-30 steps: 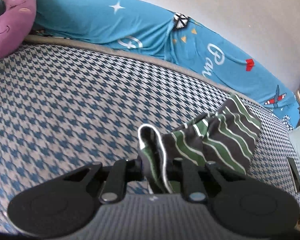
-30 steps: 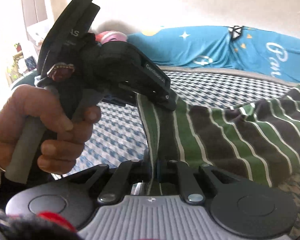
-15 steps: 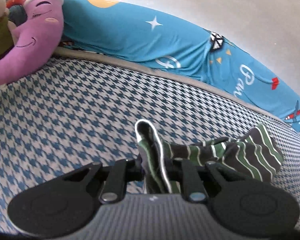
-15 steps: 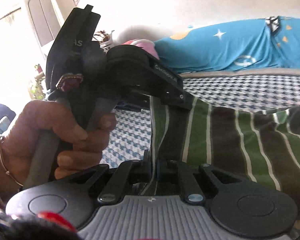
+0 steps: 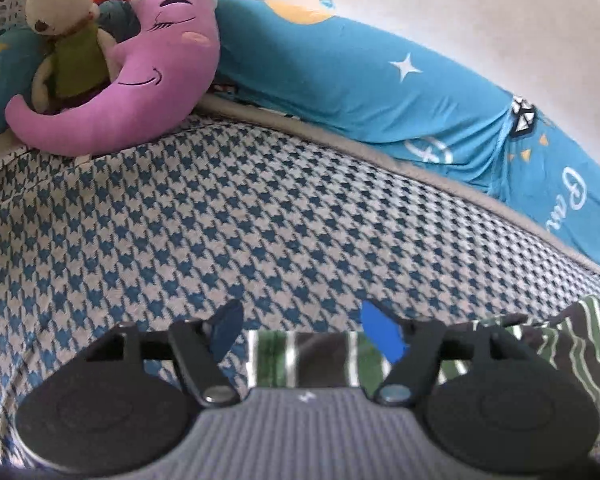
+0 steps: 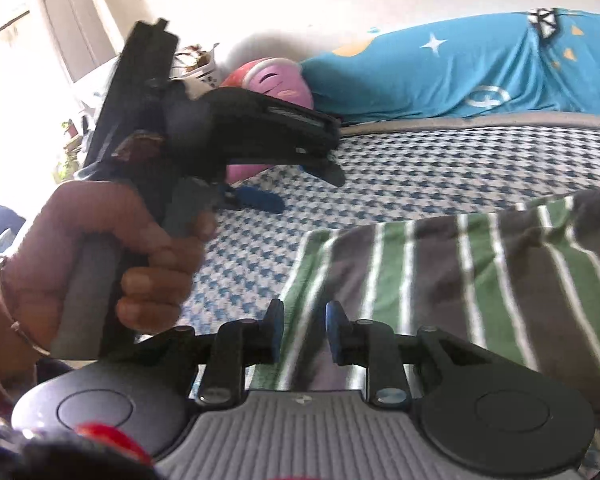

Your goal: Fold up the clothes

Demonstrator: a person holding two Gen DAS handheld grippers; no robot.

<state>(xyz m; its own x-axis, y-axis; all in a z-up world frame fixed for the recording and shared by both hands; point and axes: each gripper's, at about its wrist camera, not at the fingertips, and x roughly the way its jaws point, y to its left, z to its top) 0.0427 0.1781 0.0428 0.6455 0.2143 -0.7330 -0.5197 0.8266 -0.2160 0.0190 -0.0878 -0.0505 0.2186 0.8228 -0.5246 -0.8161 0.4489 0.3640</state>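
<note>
The green, grey and white striped garment (image 6: 460, 272) lies flat on the houndstooth bed cover (image 6: 440, 160). My right gripper (image 6: 306, 328) is open just over its near left edge, with nothing between the pads. My left gripper (image 5: 302, 330) is wide open, and the garment's striped edge (image 5: 308, 360) lies below and behind its blue pads (image 5: 380, 334). A bunched part of the garment (image 5: 572, 340) shows at the right. In the right wrist view a hand (image 6: 100, 264) holds the left gripper (image 6: 300, 184) above the bed, left of the garment and apart from it.
A purple moon-shaped cushion (image 5: 140, 80) and a plush rabbit (image 5: 64, 36) rest at the bed's far left. A rolled blue star-print quilt (image 5: 380, 92) runs along the wall. The houndstooth cover (image 5: 220, 220) stretches ahead of the left gripper. A white upright air conditioner (image 6: 72, 32) stands off the bed's left.
Both grippers have let go of the striped garment and opened. The garment has dropped flat onto the bed. The left gripper has swung left, toward the purple cushion.
</note>
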